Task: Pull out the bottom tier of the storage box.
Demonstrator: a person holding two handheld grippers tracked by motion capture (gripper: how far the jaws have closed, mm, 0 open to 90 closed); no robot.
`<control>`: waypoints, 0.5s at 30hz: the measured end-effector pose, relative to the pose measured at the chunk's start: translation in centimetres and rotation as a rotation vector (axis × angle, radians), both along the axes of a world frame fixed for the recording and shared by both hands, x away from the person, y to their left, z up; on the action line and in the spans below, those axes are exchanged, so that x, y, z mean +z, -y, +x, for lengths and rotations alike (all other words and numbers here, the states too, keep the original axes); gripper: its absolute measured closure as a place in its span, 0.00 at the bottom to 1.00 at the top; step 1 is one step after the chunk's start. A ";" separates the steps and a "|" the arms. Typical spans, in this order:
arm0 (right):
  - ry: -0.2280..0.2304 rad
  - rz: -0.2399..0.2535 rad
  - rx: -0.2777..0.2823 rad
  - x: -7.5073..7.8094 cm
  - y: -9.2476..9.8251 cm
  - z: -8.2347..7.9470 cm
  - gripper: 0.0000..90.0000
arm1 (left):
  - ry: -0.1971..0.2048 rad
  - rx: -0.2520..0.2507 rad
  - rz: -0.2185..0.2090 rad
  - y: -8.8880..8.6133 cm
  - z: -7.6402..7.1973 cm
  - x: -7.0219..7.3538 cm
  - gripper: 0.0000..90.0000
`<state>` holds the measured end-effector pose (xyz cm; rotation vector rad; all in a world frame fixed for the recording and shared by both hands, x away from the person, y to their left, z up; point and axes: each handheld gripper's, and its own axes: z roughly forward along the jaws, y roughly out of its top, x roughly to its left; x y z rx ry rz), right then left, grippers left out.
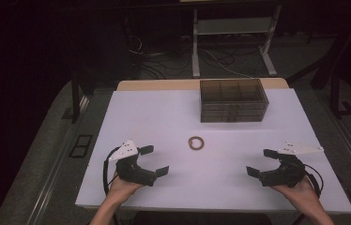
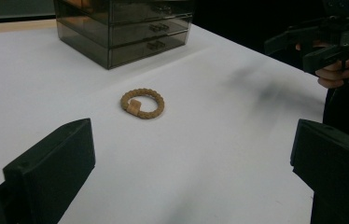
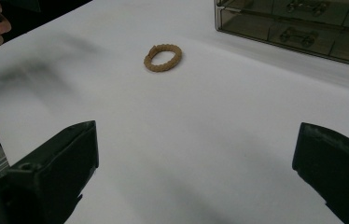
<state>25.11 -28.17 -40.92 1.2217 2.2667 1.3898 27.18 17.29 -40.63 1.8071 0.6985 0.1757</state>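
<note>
- On the desk [image 1: 164, 112], the bracelet [image 1: 196, 143] lies mid-surface between your hands, untouched, nothing started, I'd judge.
- Drawer box [image 1: 232, 100] sits behind it, drawers closed.
- Your left tool [image 1: 154, 161]: jaws wide apart, holding nothing, well short of the bracelet.
- Right tool [image 1: 261, 162]: same, spread and empty.

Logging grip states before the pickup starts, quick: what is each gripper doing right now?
Left gripper: jaws open, holding nothing, short of the brown braided ring.
Right gripper: jaws open, holding nothing, also short of the ring.
</note>
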 end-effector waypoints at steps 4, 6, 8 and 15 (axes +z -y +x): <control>-0.007 -0.001 0.000 0.0 0.0 0.1 0.00 | -0.003 0.001 0.001 0.0 0.0 0.0 0.00; -0.008 0.001 0.002 0.0 -0.1 0.1 0.00 | -0.006 0.001 0.001 0.0 0.0 -0.1 0.00; -0.009 -0.002 0.005 0.0 -0.1 0.1 0.00 | -0.006 0.000 0.002 0.0 0.0 -0.1 0.00; -0.010 -0.002 0.011 0.0 -0.2 0.1 0.00 | -0.008 0.000 0.003 0.0 0.1 -0.1 0.00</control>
